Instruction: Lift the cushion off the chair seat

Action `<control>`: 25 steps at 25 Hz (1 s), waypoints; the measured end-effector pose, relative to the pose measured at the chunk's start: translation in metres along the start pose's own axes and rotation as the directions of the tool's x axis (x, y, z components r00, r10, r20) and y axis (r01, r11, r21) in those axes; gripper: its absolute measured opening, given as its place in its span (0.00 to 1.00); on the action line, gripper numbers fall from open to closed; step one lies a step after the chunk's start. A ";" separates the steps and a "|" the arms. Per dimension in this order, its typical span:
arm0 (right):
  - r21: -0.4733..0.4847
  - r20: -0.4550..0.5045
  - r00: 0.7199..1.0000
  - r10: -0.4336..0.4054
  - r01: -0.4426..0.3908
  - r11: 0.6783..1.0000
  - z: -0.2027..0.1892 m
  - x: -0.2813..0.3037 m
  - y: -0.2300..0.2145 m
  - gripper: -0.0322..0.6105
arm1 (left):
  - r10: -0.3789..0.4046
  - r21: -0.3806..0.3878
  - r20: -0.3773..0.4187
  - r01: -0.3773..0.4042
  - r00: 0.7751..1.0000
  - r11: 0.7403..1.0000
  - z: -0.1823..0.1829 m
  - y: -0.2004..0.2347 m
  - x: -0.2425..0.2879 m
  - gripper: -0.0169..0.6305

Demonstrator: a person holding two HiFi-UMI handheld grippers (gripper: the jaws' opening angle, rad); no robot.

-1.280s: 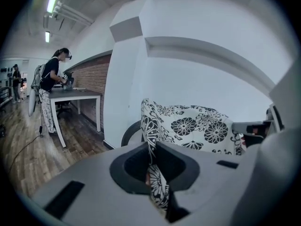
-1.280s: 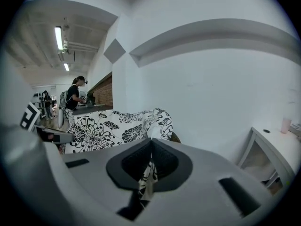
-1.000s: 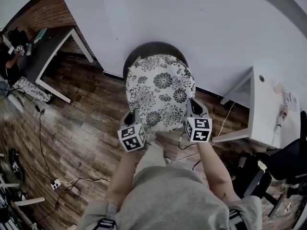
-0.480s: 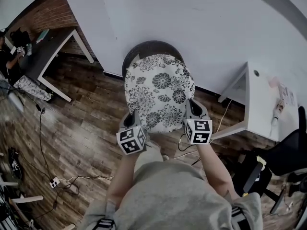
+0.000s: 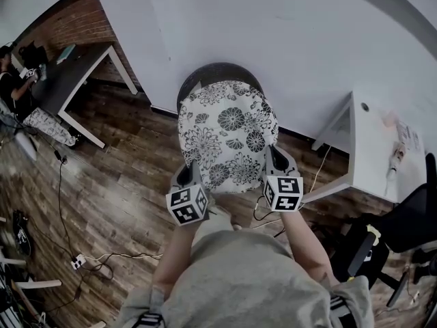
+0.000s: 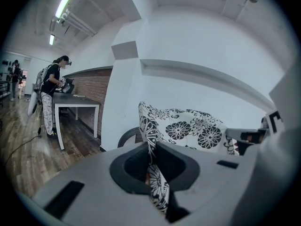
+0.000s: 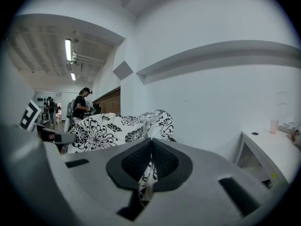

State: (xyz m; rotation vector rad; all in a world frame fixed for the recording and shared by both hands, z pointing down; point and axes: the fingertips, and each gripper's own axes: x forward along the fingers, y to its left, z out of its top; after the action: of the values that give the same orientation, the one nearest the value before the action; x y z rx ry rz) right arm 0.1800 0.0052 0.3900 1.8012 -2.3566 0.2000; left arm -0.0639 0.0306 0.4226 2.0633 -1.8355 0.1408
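Note:
A white cushion point(image 5: 227, 137) with black flower print hangs in the air between both grippers, above a dark round wicker chair point(image 5: 217, 73) by the white wall. My left gripper point(image 5: 188, 176) is shut on the cushion's near left corner; the fabric point(image 6: 153, 168) runs down between its jaws. Over on the other side my right gripper point(image 5: 276, 161) is shut on the near right corner, with a strip of the fabric point(image 7: 146, 178) pinched in its jaws. In the right gripper view the cushion point(image 7: 117, 126) spreads off to the left.
A white table point(image 5: 372, 149) stands to the right of the chair, with a dark office chair point(image 5: 403, 231) nearer me. At the far left a person point(image 6: 51, 98) stands at another table point(image 5: 68, 74). Cables point(image 5: 89, 258) lie on the wood floor.
Both grippers have risen a little with the cushion and drawn it toward me. More of the chair's dark rim shows behind the cushion than before.

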 end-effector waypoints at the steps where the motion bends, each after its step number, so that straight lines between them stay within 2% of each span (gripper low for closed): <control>1: 0.000 0.000 1.000 0.001 -0.001 1.000 0.000 -0.001 0.001 0.05 | 0.001 0.000 0.001 -0.001 1.000 1.000 0.000 0.000 -0.001 0.07; 25: 0.017 0.015 1.000 0.001 -0.001 1.000 0.007 0.011 0.012 0.05 | 0.001 -0.018 0.012 0.000 1.000 1.000 0.009 0.014 0.003 0.07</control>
State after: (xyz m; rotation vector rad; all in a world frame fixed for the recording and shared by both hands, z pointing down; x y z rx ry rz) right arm 0.1655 -0.0033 0.3853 1.8160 -2.3731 0.2075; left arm -0.0783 0.0239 0.4175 2.0554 -1.8375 0.1116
